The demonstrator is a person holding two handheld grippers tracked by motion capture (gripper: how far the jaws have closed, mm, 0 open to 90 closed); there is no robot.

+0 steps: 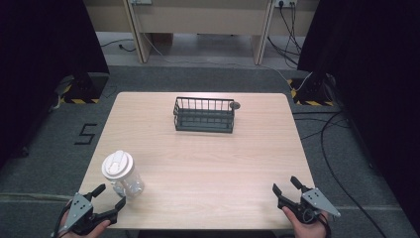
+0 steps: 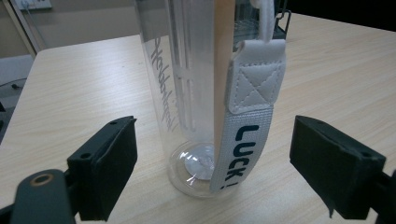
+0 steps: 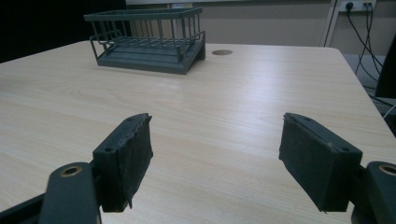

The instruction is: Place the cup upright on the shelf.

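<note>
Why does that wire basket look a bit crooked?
The wire basket does sit tilted, its right end lifted off the table in the right gripper view. The clear bottle stands upright, and nothing is spilled.

Wire basket [image 1: 204,115] (far side), wooden table [image 1: 208,168]

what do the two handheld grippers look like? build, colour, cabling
Both match. The left gripper and right gripper have black bodies, each topped by a grey three-cornered plate with small holes. Two black jaws end in blocky, dark foam-like pads, edges slightly frayed. A dark cable trails from the left one.
</note>
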